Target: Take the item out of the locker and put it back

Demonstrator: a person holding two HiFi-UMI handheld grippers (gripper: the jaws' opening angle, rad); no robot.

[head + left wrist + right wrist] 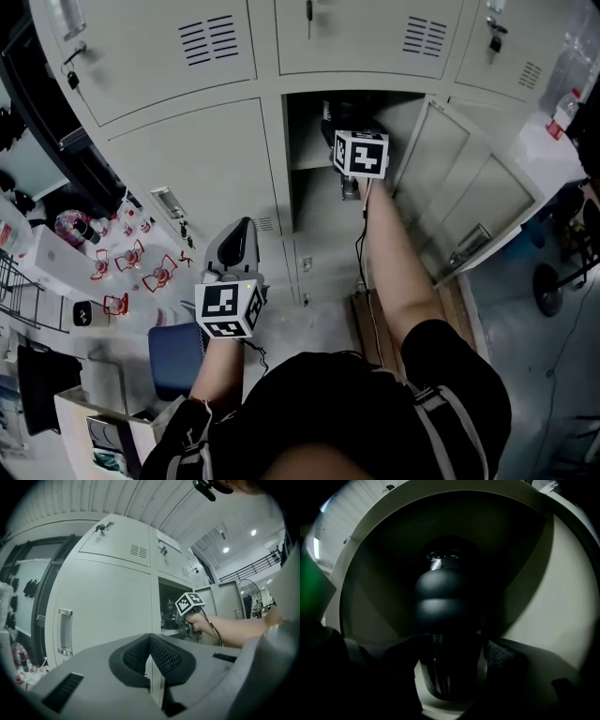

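Observation:
A dark, glossy item (447, 606) with a rounded, bulging top stands upright on the pale floor (440, 708) of the open locker compartment (314, 202). My right gripper (452, 667) reaches into that compartment, open. The item's lower part is between its jaws, and a thin gap shows at the right pad (499, 654). The left side is too dark to judge. In the head view only this gripper's marker cube (361, 153) shows clearly. My left gripper (150, 656) is shut and empty. It hangs low in front of the closed locker door (202, 164), left of the opening.
The compartment's door (469, 206) swings out to the right. Closed lockers (361, 33) fill the row above. A cluttered white surface with small red items (141, 267) lies at the left, and a blue seat (173, 361) is beside my legs. A cable (360, 253) hangs from the right gripper.

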